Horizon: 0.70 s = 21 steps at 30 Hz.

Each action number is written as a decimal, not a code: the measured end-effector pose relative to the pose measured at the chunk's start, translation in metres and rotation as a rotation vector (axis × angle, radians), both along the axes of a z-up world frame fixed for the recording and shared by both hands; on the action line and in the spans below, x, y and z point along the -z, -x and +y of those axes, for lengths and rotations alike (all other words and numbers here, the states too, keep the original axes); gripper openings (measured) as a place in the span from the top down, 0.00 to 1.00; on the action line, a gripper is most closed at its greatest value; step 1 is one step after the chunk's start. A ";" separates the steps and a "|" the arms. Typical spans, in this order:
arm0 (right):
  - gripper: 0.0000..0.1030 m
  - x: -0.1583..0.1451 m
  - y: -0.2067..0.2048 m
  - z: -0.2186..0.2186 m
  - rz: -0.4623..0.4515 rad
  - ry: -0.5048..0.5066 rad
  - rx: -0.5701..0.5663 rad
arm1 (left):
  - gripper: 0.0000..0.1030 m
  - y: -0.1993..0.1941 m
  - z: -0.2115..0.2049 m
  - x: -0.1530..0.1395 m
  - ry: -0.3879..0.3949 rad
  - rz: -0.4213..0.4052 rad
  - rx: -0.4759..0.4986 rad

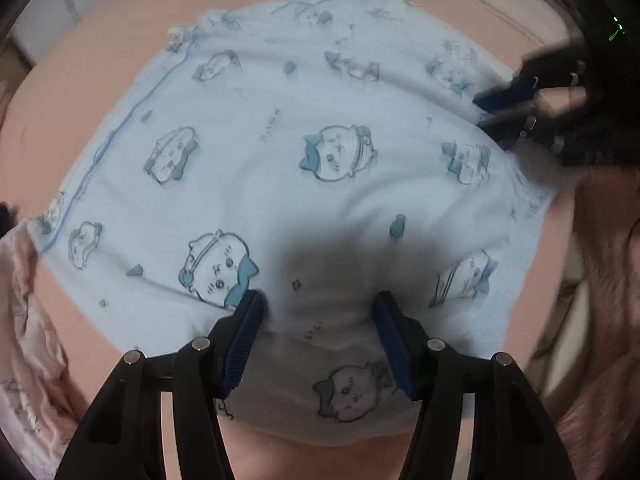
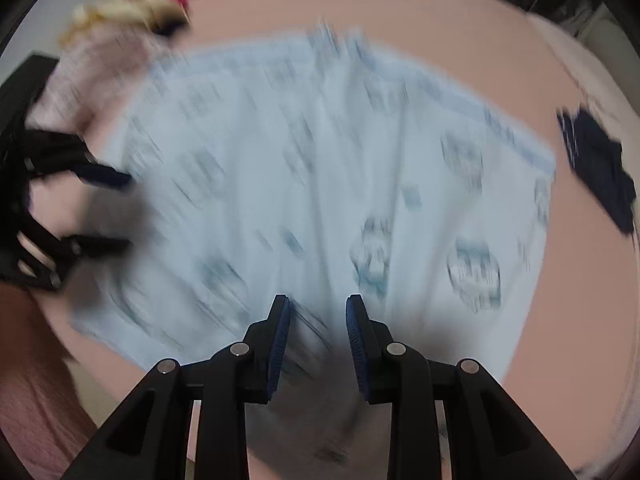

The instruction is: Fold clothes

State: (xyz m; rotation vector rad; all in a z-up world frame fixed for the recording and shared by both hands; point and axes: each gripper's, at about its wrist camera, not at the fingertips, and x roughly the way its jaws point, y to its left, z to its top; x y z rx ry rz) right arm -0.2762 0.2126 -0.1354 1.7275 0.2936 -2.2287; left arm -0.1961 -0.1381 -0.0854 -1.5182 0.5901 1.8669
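You had the light-blue garment [image 1: 280,140] w/ cartoon cat print spread flat on the pink bed sheet [image 1: 100,72], covering most of the surface in both views. Your left gripper [image 1: 320,304] sat over the garment's near edge, fingers apart, blue pads [image 1: 248,328] either side of a low hump of cloth; nothing pinched between them as far as the left wrist view showed. A dark shadow lay on the fabric just ahead of the fingertips.

Your right gripper [image 2: 318,312] was also spread, pads [image 2: 280,344] apart, w/ cloth lying in the gap below; whether it touched the fabric can't be told, the right wrist view was badly motion-blurred. In the left wrist view the right gripper [image 1: 516,108] showed at the garment's right edge, blurred too, tips at or on the cloth.

A pale pink garment [image 1: 24,320] lay bunched at the sheet's left side, just beside the blue one. A dark navy item [image 2: 596,172] sat on the sheet, apart from the blue garment. A yellowish braided thing w/ a pink-red bit [image 2: 128,10] lay near the pink clothes; too blurred to ID.
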 end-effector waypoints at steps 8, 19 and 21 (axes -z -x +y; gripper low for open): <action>0.54 0.000 -0.022 0.057 0.003 0.000 0.116 | 0.46 -0.050 -0.046 -0.035 0.031 -0.018 0.019; 0.49 0.026 -0.025 0.004 0.064 -0.019 0.114 | 0.44 -0.084 -0.002 -0.024 0.103 0.069 0.046; 0.48 0.024 -0.035 0.005 0.026 -0.030 0.099 | 0.44 -0.100 -0.012 -0.027 0.136 0.050 0.040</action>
